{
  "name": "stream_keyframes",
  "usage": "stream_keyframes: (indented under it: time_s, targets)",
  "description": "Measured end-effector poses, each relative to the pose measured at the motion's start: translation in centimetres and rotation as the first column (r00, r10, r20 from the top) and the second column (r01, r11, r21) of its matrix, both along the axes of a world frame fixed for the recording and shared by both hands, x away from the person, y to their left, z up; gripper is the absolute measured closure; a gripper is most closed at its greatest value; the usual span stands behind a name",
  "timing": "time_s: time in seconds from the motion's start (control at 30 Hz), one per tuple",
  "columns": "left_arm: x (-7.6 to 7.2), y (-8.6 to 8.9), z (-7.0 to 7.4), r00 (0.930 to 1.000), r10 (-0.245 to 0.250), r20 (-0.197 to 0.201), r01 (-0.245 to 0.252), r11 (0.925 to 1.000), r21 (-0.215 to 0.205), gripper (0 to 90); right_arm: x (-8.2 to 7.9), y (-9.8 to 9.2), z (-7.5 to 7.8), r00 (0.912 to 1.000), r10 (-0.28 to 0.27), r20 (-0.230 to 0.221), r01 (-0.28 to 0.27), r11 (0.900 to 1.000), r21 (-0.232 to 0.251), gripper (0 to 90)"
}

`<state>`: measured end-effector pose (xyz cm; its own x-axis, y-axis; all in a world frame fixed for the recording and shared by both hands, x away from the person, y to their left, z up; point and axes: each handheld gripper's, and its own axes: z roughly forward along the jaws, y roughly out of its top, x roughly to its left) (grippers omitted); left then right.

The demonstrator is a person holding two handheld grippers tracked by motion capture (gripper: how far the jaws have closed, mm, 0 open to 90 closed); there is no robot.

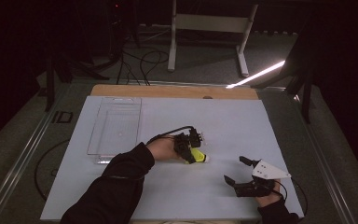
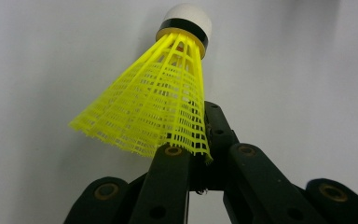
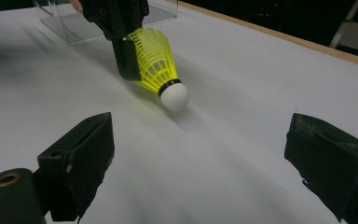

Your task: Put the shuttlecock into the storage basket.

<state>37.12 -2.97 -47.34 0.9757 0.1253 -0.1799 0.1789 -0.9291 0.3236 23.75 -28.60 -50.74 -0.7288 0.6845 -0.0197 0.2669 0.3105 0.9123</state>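
A yellow plastic shuttlecock with a white cork tip lies low over the white table sheet, tip pointing right. My left gripper is shut on the edge of its mesh skirt. The left gripper view shows the yellow skirt pinched between the jaws of the left gripper, the cork pointing away. My right gripper rests near the front right of the sheet, open and holding nothing. In the right gripper view the shuttlecock sits beyond the spread right gripper, with the left gripper gripping it from above.
A clear plastic tray lies on the left part of the sheet, behind the left hand, and its corner appears in the right gripper view. The wooden table edge runs along the back. A white stand is on the floor beyond.
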Motion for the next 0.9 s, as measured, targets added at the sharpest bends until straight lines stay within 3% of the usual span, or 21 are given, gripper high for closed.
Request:
stream_keyframes:
  time_s: [0.1,0.13,0.27,0.57,0.9]
  targets:
    - [0.1,0.2,0.5,1.0,-0.001,0.001,0.001,0.9998,-0.018,89.7,0.0,0.0,0.0,1.0,0.0,-0.002,0.0,1.0,0.0,8.3]
    - [0.1,0.3,0.6,0.9999,-0.005,-0.01,0.005,0.9999,-0.013,89.7,0.0,0.0,0.0,1.0,0.001,-0.002,-0.001,1.0,0.002,8.3]
    - [-0.1,0.5,1.1,0.9988,-0.045,0.016,0.045,0.999,0.004,89.7,0.0,0.0,0.0,1.0,0.002,-0.002,-0.002,1.0,0.004,8.3]
    - [0.1,1.5,2.2,0.9989,-0.046,0.005,0.045,0.9982,0.04,89.7,0.0,0.1,0.0,1.0,0.004,-0.004,-0.004,1.0,-0.002,8.3]
    - [0.0,2.7,3.6,0.9992,-0.039,0.003,0.039,0.9985,0.037,89.7,0.0,0.1,-0.1,1.0,0.003,-0.007,-0.003,1.0,-0.002,8.3]
